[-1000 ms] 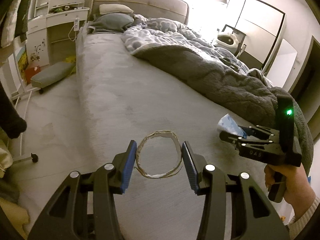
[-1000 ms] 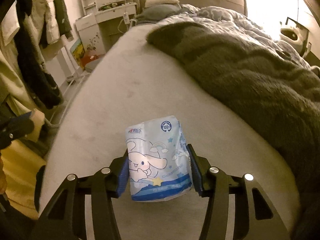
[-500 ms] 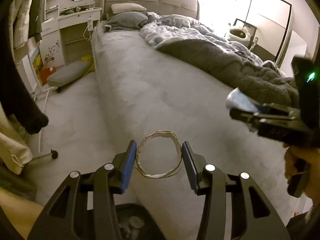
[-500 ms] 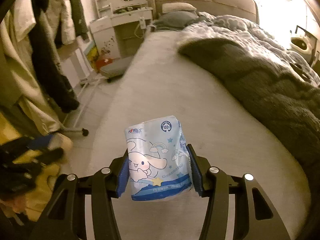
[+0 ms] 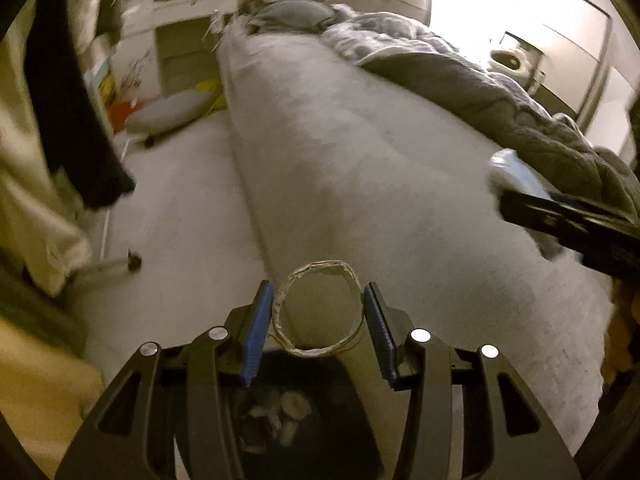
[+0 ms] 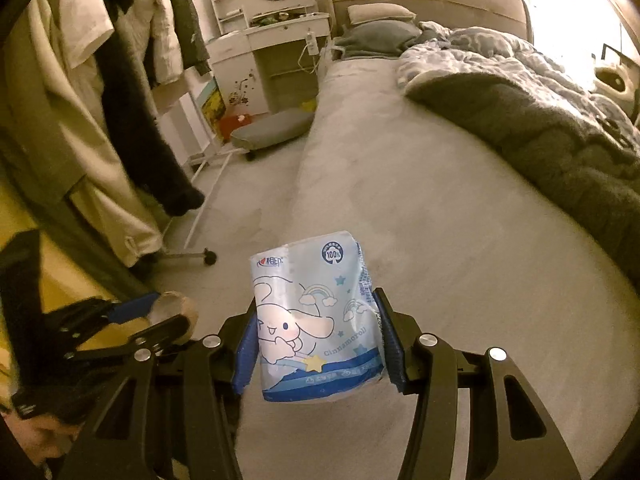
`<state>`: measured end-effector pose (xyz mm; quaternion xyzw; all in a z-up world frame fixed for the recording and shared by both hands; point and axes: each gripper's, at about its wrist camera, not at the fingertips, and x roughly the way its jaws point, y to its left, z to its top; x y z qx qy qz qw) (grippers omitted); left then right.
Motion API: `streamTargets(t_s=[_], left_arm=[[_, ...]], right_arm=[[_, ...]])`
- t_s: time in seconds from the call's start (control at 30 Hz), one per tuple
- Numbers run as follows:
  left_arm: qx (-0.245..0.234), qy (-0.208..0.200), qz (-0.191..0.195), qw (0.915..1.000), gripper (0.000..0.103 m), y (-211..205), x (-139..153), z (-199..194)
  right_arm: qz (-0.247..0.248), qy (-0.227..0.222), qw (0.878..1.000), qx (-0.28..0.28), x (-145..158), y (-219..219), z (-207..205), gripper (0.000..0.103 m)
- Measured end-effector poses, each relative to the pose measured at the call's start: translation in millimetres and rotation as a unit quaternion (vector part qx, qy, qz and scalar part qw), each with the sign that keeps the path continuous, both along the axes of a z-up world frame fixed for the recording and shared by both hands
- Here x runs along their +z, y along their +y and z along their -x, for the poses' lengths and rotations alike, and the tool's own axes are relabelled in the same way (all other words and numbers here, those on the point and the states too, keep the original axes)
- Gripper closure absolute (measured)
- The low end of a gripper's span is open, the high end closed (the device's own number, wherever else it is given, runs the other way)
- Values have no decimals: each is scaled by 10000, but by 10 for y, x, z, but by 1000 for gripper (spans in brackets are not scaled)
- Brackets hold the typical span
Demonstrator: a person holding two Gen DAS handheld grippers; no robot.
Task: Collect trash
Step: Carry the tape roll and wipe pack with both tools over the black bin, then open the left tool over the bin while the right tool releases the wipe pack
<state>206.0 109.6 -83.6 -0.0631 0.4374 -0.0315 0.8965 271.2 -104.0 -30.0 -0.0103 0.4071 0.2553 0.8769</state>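
Bedroom, standing at the foot corner of the bed [image 6: 420, 208] with a dark bin [image 5: 288, 412] just below that corner and scraps already in it. My left gripper [image 5: 319, 322] is pinching a thin cardboard ring [image 5: 319, 312] right over the bin's mouth, and my right gripper [image 6: 320, 340] is squeezing a blue tissue pack [image 6: 316, 320] over the mattress, beside the bin. My worry is that the ring's so flimsy it could buckle and pop out sideways onto the floor, and the pack would miss if I let go this far over the bed.

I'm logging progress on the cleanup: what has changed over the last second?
Both tools swung off the bed toward the floor beside it; a dark bin with trash has come into view under the left tool. Unchanged: it still grips the cardboard ring, the right tool the blue tissue pack.
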Motion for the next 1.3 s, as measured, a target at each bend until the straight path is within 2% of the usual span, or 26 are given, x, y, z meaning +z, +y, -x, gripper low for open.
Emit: streamTargets(t_s=[0.07,0.17,0.33,0.6,0.83,0.93,1.0,1.1,1.3], left_arm=[[121,193,28,9997,54,76,-145,81],[143,473,-143,9987,54,125,-342,168],[316,1075,-36,9937,54,296,-709,340],[503,1678,13,9845,54,518,-1104,508],[440,2222,62,9740,53,573,-1442,629],[389,2324,125,9718,50,584,-1521,681],[325,2346,102,9715,38,592,-1540,719],[278,2352,152,9714,28,661,-1551,748],[416,2119,162,9763,28,878,-1404,851]], right_arm=[[-15,53,10000,-4,-22,27,126,50],[-72,146,9999,53,-58,105,333,50],[65,128,9996,251,-83,311,640,50],[19,192,9984,530,-112,560,824,50],[118,329,9964,770,-255,810,845,50],[166,394,9955,840,-322,915,852,50],[196,444,9950,869,-366,967,842,50],[272,514,9944,888,-450,1056,827,50],[414,675,9927,914,-624,1215,782,50]])
